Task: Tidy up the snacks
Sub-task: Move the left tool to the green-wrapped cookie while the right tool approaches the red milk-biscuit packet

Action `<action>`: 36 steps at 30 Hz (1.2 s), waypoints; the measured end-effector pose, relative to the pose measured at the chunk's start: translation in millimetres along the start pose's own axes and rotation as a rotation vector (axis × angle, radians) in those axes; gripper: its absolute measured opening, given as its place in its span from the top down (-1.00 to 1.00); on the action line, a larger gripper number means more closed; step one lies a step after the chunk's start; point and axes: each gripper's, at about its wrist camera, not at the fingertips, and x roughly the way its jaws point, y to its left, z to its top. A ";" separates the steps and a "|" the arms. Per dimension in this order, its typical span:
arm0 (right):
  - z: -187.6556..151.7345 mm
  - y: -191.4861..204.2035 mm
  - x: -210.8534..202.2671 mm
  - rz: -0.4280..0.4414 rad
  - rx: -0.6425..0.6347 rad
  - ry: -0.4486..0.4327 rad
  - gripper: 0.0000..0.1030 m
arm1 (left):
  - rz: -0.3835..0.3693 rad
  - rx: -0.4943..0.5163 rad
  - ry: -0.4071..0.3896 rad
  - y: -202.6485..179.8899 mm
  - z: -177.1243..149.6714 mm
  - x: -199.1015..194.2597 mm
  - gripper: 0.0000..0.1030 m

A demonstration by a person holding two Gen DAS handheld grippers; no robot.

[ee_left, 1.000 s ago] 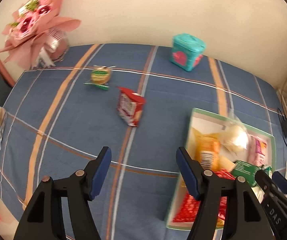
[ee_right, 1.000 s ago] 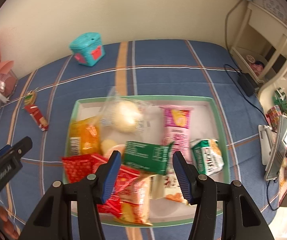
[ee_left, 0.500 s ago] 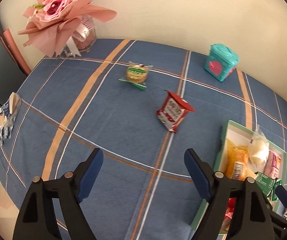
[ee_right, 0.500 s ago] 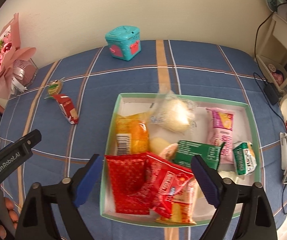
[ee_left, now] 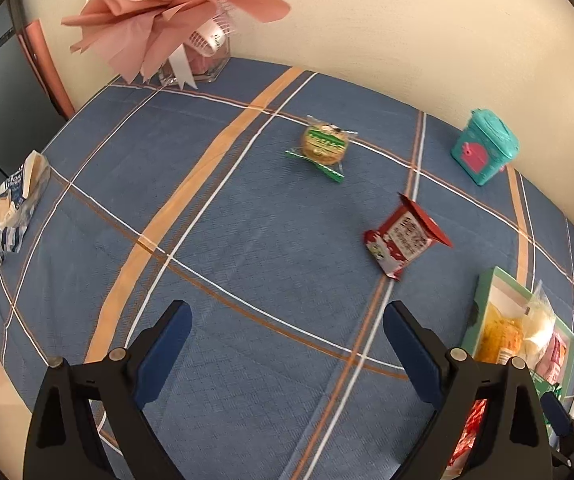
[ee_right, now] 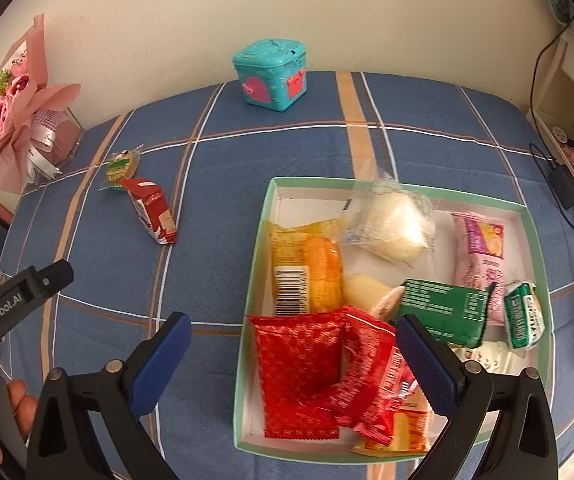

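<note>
A red snack pack (ee_left: 405,239) and a round cookie in a green wrapper (ee_left: 324,145) lie on the blue plaid cloth, both also in the right wrist view: pack (ee_right: 151,210), cookie (ee_right: 121,166). A green-rimmed tray (ee_right: 265,216) holds several snack packs; its left end shows in the left wrist view (ee_left: 487,280). My left gripper (ee_left: 287,344) is open and empty, short of the red pack. My right gripper (ee_right: 289,354) is open and empty above the tray's near left corner.
A teal toy box (ee_right: 273,74) stands at the back by the wall. A pink bouquet in a glass vase (ee_left: 175,20) is at the back left. A blue-white wrapper (ee_left: 17,204) lies at the left edge. Shelves and cables (ee_right: 559,148) are right of the table.
My left gripper has swung left, away from the tray, bringing the red pack and cookie ahead. My right gripper has opened wider and shifted left over the tray's left part.
</note>
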 end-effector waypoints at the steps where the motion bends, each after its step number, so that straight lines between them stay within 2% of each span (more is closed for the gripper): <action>1: 0.2 2.7 2.3 0.003 -0.001 0.001 -1.00 | -0.003 -0.005 0.001 2.8 1.8 1.5 -0.88; 7: 6.1 12.9 14.4 0.056 0.028 -0.004 -1.00 | -0.012 -0.025 0.007 17.7 12.5 11.3 -0.88; 15: 23.1 29.1 19.9 0.109 0.057 -0.060 -1.00 | -0.027 -0.011 -0.023 32.4 34.6 16.9 -0.88; 25: 44.6 57.3 39.4 0.113 0.008 -0.083 -1.00 | -0.059 -0.012 -0.011 33.2 50.7 42.9 -0.88; 33: 57.0 75.0 66.8 0.120 -0.030 -0.083 -0.99 | -0.041 0.007 0.005 26.6 61.7 69.6 -0.88; 36: 61.5 83.3 79.6 0.137 -0.051 -0.071 -0.87 | -0.053 0.013 0.023 23.5 66.3 83.0 -0.85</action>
